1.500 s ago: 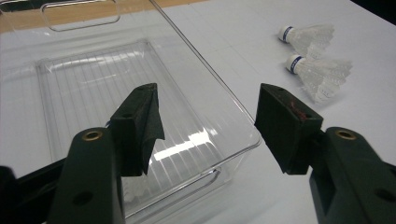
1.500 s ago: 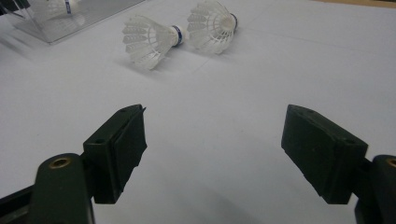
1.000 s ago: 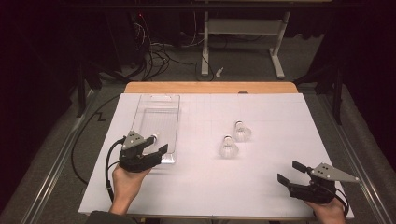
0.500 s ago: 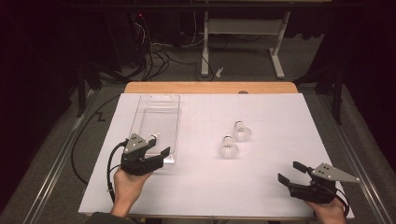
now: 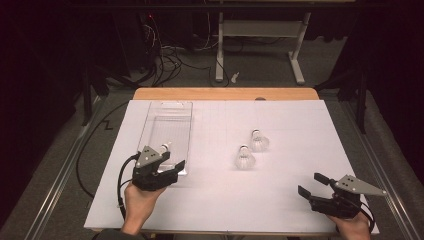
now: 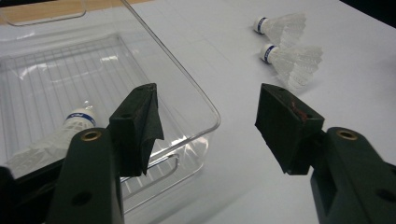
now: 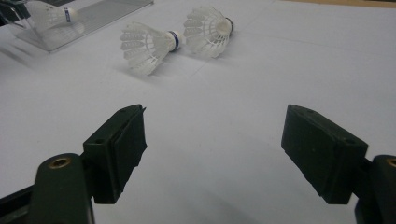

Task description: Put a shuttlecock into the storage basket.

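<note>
Black rubber pads face each other across a wide, empty gap on both tools: the right gripper [image 5: 314, 184] sits low at the lower right of the high view with its jaws spread and nothing between them, and the left gripper [image 5: 169, 169] at the lower left is just as wide, hanging over the near end of the clear plastic tray [image 5: 185, 112]. From its own view, 1 shuttlecock [image 6: 70, 128] already lies inside that tray at the lower left of the frame, cork end up-frame, just beside the left jaw. Farther up the white table cover [image 5: 300, 120], near the centre of the high view, 2 more shuttlecocks lie close together and perhaps touching: the nearer shuttlecock [image 5: 244, 158] and the farther shuttlecock [image 5: 259, 141], both well apart from either tool. The work looks like gathering them into the tray, with 1 of 3 in. The risks I would expect: the feather skirts are light and springy, so a squeeze across the skirt could crush it or let it squirt out; reaching for the nearer 1 could knock its neighbour rolling in an arc; and the left jaw, so close to the tray's thin wall, could catch the rim when it moves off and shove the light tray or tip the shuttlecock back out.
</note>
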`<action>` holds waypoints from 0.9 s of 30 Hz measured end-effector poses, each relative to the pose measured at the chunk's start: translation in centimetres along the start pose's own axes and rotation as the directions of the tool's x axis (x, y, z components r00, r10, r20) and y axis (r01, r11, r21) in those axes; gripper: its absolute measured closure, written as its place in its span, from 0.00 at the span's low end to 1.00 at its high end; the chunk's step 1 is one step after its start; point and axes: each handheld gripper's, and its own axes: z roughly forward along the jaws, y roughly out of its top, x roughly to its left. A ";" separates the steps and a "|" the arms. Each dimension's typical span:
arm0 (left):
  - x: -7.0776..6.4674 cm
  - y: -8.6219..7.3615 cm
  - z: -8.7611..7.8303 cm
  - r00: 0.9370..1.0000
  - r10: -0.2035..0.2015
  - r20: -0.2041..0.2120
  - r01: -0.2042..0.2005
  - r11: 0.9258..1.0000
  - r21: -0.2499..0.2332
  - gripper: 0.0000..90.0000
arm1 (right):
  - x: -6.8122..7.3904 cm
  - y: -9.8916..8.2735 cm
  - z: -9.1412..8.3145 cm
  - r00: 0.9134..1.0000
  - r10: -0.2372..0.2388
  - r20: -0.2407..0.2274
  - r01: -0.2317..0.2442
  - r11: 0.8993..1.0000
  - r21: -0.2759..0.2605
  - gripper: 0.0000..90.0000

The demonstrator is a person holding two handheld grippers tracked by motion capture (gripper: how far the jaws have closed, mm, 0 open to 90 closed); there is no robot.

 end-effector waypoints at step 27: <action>-1.9 0.4 1.5 0.997 0.028 0.073 -0.029 0.999 0.014 0.44 | 0.2 -0.2 -0.4 1.000 -0.004 0.009 0.004 1.000 0.000 0.25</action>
